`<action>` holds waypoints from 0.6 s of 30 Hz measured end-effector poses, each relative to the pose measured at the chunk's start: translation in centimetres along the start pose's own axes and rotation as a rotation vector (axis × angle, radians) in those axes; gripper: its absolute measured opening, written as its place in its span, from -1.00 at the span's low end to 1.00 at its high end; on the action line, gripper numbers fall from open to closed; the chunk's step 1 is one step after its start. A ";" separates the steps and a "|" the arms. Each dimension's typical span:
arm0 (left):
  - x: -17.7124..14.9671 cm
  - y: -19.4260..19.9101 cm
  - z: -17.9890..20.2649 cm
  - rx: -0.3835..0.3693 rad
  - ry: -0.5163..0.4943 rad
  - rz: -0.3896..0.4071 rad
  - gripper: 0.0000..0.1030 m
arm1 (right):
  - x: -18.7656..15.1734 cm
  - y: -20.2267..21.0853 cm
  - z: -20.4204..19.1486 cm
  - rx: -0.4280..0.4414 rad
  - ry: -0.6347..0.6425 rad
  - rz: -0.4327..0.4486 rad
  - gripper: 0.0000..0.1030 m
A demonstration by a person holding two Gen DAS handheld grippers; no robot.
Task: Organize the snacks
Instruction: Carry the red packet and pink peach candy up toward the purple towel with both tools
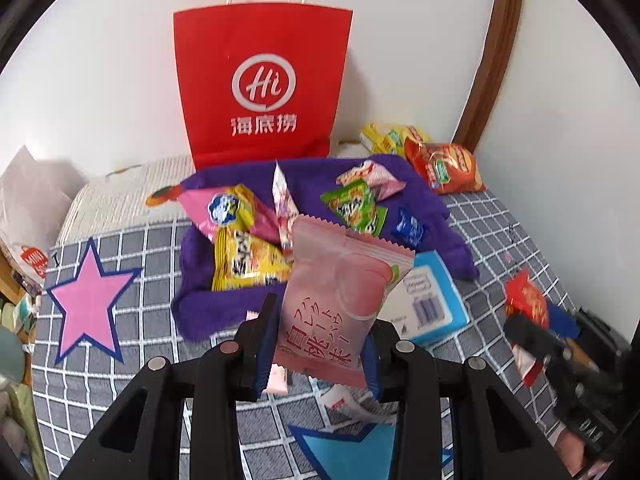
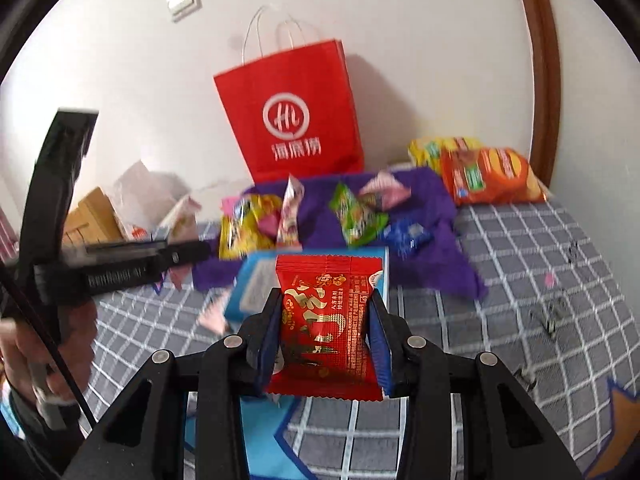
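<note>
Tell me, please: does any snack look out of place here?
Yes. Two big bags, the orange chip bag and the yellow bag behind it, lie outside the purple cloth tray, by the wall, while the small snacks are inside.

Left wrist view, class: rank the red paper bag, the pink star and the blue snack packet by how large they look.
1. Red paper bag
2. Pink star
3. Blue snack packet
Apparent size only; distances from the camera differ.
</note>
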State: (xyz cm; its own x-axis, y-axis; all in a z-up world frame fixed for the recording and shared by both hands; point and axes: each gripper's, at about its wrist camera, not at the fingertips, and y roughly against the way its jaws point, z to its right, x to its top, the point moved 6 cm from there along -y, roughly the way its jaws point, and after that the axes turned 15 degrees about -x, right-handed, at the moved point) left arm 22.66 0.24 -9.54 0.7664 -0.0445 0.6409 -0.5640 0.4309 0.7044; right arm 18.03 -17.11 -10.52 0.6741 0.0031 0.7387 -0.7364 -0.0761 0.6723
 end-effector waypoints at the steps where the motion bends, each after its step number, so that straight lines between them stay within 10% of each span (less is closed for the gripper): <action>1: 0.3 0.1 0.0 -0.001 -0.001 0.004 -0.33 | 1.0 0.1 0.1 -0.007 -0.002 0.006 -0.23; 18: 7.1 -1.9 -2.5 0.050 0.004 0.054 -0.33 | 12.0 -3.0 -1.4 -0.002 -0.009 0.008 -0.23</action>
State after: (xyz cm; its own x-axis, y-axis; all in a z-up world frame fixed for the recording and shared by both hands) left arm 29.94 1.35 -7.14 0.7356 -0.0184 0.6771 -0.6192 0.3870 0.6832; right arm 28.25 -15.44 -3.65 0.6690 -0.0062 0.7432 -0.7415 -0.0739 0.6668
